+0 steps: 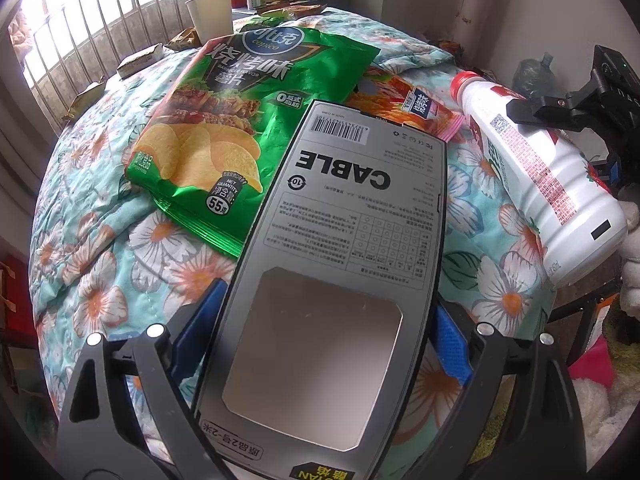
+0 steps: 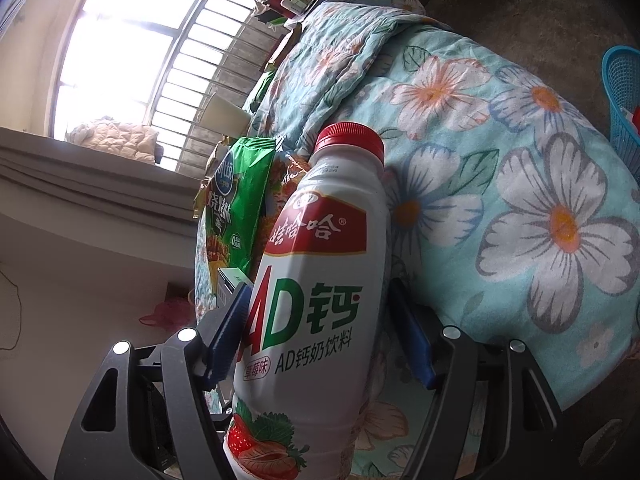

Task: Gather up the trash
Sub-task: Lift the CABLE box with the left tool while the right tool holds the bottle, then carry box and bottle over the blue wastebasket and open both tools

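Now, landmark: my floral quilt (image 1: 100,240), everything placed against it.
Left gripper (image 1: 324,340): I clamp the grey cable box (image 1: 360,208), lifted over the quilt for binning.
Right gripper (image 2: 320,332): closed round the milk bottle (image 2: 320,280), above the quilt's edge.
Remaining: green chip bag (image 1: 224,128) lies mid-quilt.

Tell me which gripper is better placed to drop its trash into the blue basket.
Probably right: the right gripper holds the milk drink bottle, and only its view shows the blue basket. The left gripper holds the cable box.

Bare quilt (image 1: 92,264) left of chip bag (image 1: 224,128); paper cup (image 1: 210,14) beyond.
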Motion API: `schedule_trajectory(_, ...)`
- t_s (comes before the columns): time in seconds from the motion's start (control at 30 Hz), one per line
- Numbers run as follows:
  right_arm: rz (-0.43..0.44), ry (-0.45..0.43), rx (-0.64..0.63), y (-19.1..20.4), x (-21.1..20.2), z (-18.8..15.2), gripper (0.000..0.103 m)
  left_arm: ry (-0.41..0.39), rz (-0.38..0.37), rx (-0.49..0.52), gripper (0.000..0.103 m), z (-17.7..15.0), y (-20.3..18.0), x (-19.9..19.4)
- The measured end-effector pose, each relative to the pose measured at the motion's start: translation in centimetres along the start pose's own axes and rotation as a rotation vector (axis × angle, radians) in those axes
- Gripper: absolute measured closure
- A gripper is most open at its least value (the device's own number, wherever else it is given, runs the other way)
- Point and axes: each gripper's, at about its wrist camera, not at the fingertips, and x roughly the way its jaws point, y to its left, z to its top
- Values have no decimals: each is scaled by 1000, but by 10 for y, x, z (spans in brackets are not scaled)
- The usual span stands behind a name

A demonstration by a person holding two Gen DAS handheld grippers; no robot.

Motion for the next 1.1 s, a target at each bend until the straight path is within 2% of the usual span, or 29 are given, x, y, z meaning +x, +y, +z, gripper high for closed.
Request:
schedule_trajectory(0.43, 29, -16, 11, -12, -20, -6, 36, -24, -2, -4, 17, -1, -4, -12)
schedule_trajectory(0.73, 46, -55, 30, -18, -36, -12, 36, -79, -84, -38, 17, 4, 4, -33)
schedule_trajectory(1.1, 118, -114, 3, -20, -65, -13, 36, -141, -147, -48, 18, 27, -1, -62)
